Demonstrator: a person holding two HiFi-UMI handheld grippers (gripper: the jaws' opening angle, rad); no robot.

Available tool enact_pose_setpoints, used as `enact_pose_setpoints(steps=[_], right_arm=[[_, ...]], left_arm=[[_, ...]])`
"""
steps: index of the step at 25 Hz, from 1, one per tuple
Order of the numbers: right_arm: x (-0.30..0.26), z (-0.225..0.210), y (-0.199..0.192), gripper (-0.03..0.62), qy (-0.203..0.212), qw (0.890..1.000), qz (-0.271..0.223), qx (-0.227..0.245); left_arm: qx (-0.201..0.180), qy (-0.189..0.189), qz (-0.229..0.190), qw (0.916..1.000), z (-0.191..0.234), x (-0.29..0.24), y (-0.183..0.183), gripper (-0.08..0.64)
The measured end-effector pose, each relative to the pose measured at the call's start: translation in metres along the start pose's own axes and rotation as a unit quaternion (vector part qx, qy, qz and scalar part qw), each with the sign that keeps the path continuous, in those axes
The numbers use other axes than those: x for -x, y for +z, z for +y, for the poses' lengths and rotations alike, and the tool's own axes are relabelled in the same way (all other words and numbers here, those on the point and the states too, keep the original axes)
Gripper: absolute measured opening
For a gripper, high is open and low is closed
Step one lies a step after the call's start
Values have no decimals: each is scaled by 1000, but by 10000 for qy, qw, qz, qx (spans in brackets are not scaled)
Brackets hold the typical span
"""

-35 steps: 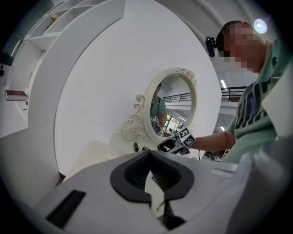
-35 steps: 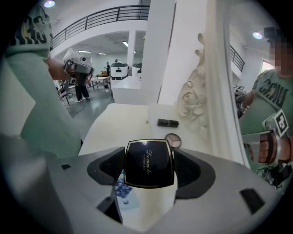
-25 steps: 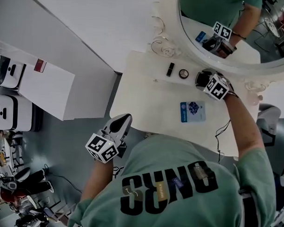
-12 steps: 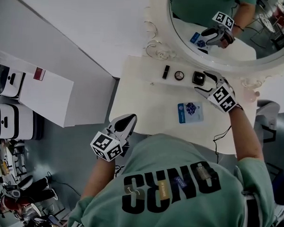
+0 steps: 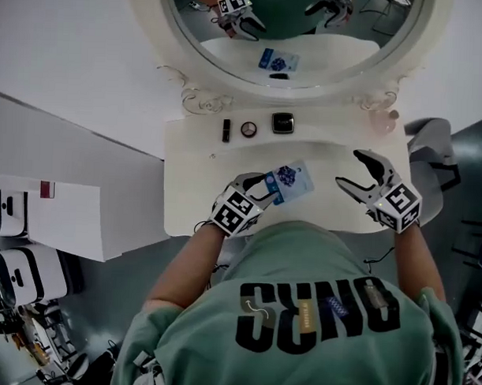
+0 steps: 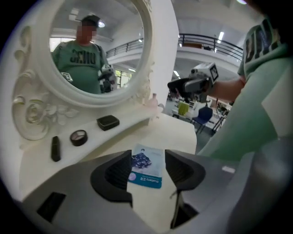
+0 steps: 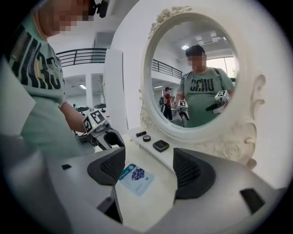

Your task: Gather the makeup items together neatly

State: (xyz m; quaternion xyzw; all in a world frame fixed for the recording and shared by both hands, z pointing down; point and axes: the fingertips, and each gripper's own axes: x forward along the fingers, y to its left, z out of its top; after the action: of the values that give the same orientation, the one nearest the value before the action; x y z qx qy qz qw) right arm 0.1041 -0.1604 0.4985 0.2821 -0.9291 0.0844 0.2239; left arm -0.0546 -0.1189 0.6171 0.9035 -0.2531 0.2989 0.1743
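A blue and white sachet (image 5: 293, 178) lies flat on the white dressing table (image 5: 185, 202). My left gripper (image 5: 261, 190) rests at its near end. Its jaws are opening, and the sachet (image 6: 146, 167) lies between them without the pads pressing it. On the ledge under the mirror sit in a row a black lipstick (image 5: 226, 130), a round compact (image 5: 249, 130) and a square black compact (image 5: 282, 123). My right gripper (image 5: 348, 169) hovers open and empty over the table's right front, a hand's width from the sachet (image 7: 136, 178).
A large oval mirror (image 5: 301, 40) with an ornate white frame stands behind the ledge. A grey chair (image 5: 428, 143) is at the table's right end. White cabinets (image 5: 59, 213) stand on the floor to the left.
My left gripper rose from below the table's edge onto the table at the sachet. My right gripper let go of the square compact and drew back to the right front.
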Motion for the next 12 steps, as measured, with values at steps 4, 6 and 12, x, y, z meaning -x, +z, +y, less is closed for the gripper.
enact_pose_setpoints(steps=[4, 6, 12], right_arm=[[54, -12, -42, 316, -436, 9981, 145, -420], [76, -20, -57, 313, -608, 9963, 193, -576], [121, -33, -95, 304, -929, 9914, 289, -874]], left_arm=[[-463, -383, 1134, 9917, -5, -81, -34, 326], [-360, -450, 1488, 9872, -2, -107, -43, 380], [-543, -428, 2383, 9687, 8, -147, -80, 462]])
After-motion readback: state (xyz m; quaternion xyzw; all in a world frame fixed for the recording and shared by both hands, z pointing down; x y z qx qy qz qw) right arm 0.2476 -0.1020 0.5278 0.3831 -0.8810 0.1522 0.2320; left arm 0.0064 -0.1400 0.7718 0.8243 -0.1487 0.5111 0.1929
